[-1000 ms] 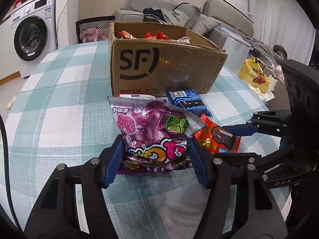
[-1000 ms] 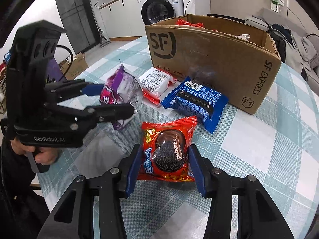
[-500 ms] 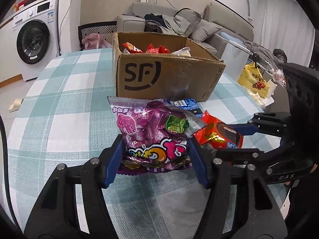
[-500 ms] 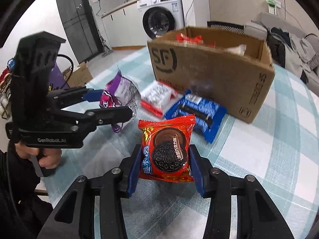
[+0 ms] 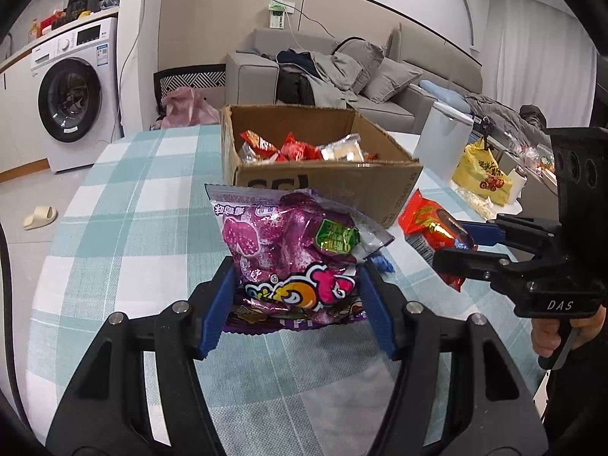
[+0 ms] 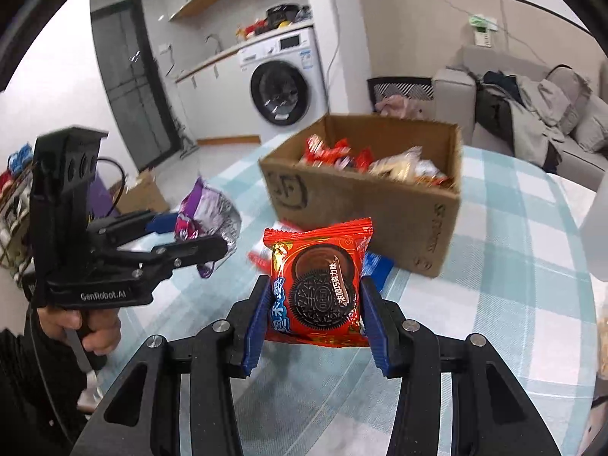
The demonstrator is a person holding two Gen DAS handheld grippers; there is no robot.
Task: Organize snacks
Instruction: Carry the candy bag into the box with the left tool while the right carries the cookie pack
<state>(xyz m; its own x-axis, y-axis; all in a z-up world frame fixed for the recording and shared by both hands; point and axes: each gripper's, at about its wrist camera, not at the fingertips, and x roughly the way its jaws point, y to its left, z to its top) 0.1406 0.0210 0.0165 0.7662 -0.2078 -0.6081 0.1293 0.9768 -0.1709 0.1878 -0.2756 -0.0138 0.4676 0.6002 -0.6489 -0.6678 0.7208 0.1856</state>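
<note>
Left tongs (image 5: 296,304) pinch a purple crinkly candy bag (image 5: 292,250); right tongs (image 6: 311,319) pinch a red cookie packet (image 6: 317,285), both above the checked bench (image 5: 125,228). Open brown cardboard box (image 5: 326,174) of snacks stands just beyond.

Box (image 5: 326,186) stands ahead w/ top open; snacks (image 5: 300,148) fill its floor but stay below the rim, so entry from above is free. Tablecloth (image 5: 125,205) left of box is bare. White bin (image 5: 440,144) stands close by box's right corner, narrowing that side.
</note>
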